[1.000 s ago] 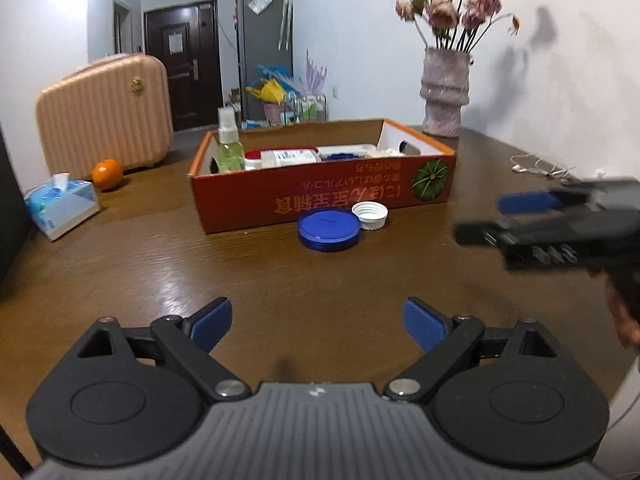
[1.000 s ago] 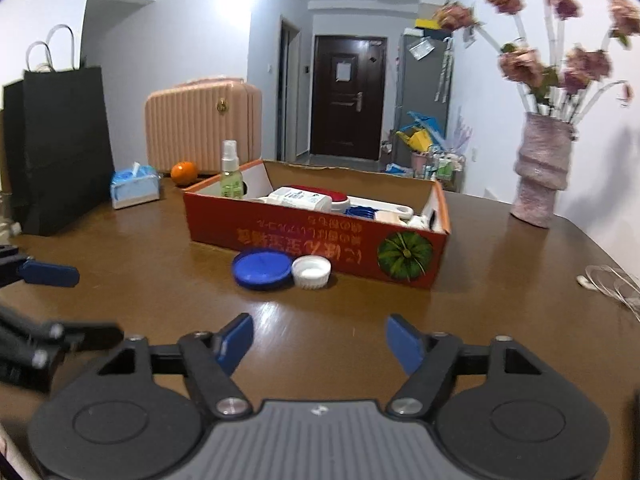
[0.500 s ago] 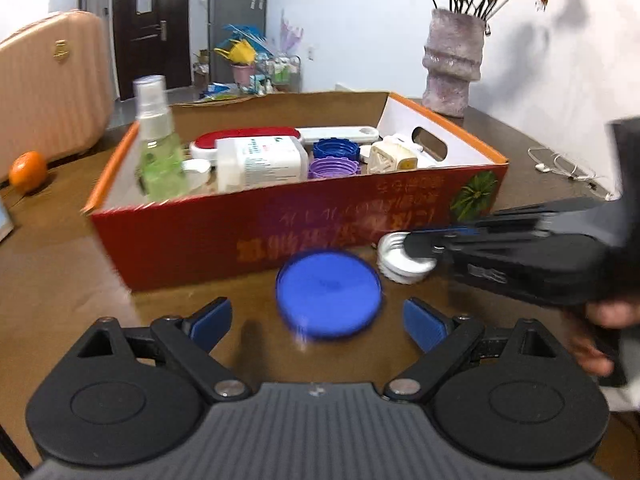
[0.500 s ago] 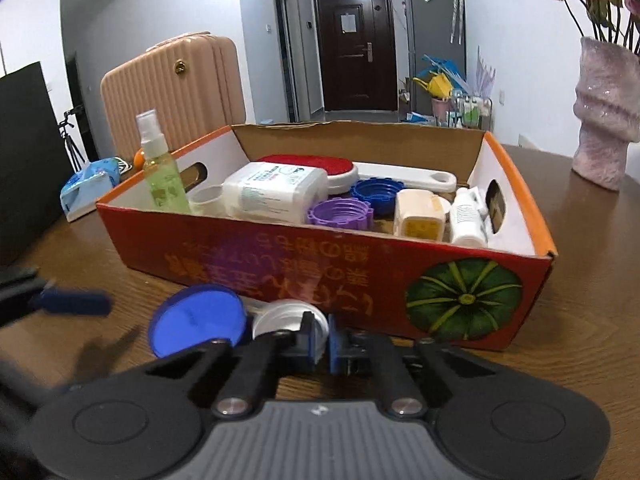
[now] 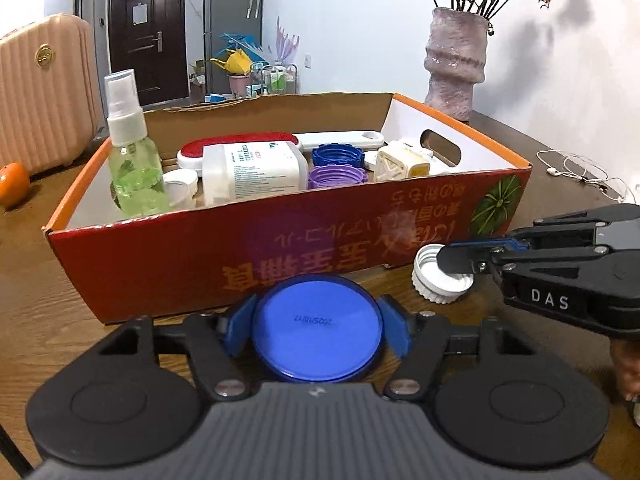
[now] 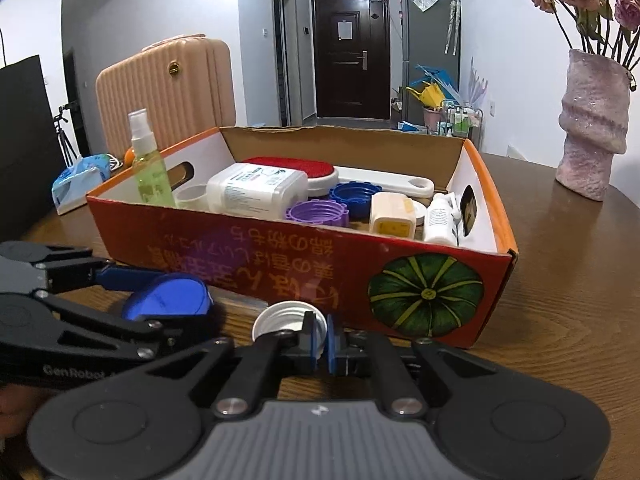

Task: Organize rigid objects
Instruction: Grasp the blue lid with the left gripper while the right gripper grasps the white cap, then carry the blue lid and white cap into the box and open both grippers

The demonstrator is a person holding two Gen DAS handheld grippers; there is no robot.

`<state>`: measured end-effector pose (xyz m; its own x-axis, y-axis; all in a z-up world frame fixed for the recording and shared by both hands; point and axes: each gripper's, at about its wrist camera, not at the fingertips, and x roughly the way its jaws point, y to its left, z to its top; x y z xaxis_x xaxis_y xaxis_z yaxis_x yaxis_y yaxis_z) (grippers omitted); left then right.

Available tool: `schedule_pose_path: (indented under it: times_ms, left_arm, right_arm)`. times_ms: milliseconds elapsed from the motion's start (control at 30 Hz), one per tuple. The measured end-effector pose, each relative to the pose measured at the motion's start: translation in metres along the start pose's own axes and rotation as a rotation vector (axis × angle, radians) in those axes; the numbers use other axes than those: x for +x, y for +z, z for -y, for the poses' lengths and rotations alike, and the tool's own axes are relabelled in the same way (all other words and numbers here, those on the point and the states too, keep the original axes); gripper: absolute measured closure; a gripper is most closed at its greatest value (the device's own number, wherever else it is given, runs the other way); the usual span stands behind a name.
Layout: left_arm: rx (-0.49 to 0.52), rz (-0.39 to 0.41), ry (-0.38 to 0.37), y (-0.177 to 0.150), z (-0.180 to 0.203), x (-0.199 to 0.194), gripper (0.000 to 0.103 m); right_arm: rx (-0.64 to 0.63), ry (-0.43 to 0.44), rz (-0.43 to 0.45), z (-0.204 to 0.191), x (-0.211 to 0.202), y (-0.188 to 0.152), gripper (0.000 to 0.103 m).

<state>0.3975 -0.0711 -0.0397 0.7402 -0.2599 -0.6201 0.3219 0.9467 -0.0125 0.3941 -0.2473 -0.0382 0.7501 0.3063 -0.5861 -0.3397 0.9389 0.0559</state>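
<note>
Brown wooden table (image 5: 48, 280) underfoot, white walls and a dark door behind. Left gripper (image 5: 316, 330) now clamped across the blue lid (image 5: 316, 330), a pad on each side of its rim, where half a second ago spread wide with the lid lying loose ahead. Right gripper (image 6: 320, 340) pinched narrow on the near wall of the white cap (image 6: 286, 320), one finger inside and one outside; already nearly closed there half a second ago, a full second ago wide open and well back. Both loose lids thus in hand, just in front of the orange cardboard box (image 5: 280, 256), so probably ready for lifting over its near wall. Inside the box: spray bottle (image 5: 134, 152), white tub (image 5: 252, 170), purple ring (image 5: 338, 178) and blue ring (image 5: 338, 156), red-topped brush (image 5: 240, 142) behind. Hard to tell whether the lids rest on the table or hang just clear of it. Free floor space inside the box mostly hidden by its front wall. Right-hand edge of the left view cut off by the other tool's body; pink vase (image 6: 592, 136) well apart.
</note>
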Motion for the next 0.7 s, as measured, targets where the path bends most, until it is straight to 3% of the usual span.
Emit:
schedule_pose_path:
  times_ms: [267,367,467,600,700]
  left_arm:
    - [-0.018,0.000,0.041,0.001,-0.004,-0.009,0.036]
    - [-0.080,0.058,0.047,-0.002,-0.008,-0.047,0.036]
    - [-0.082,0.118,0.068,-0.017,-0.006,-0.094,0.036]
    - [-0.150,0.108,0.101,-0.044,-0.010,-0.144,0.036]
    - [-0.199,0.133,0.078,-0.067,-0.007,-0.178,0.036]
  right_arm:
    - [-0.017,-0.011,0.013,-0.002,-0.001,0.000,0.098]
    - [-0.013,-0.004,0.054,-0.003,-0.007,0.000,0.099]
    - [-0.018,-0.065,0.087,-0.011,-0.022,-0.001,0.099]
    - [-0.008,-0.043,0.121,-0.028,-0.068,-0.023,0.099]
    - [0.025,-0.028,0.120,-0.038,-0.102,-0.048,0.099]
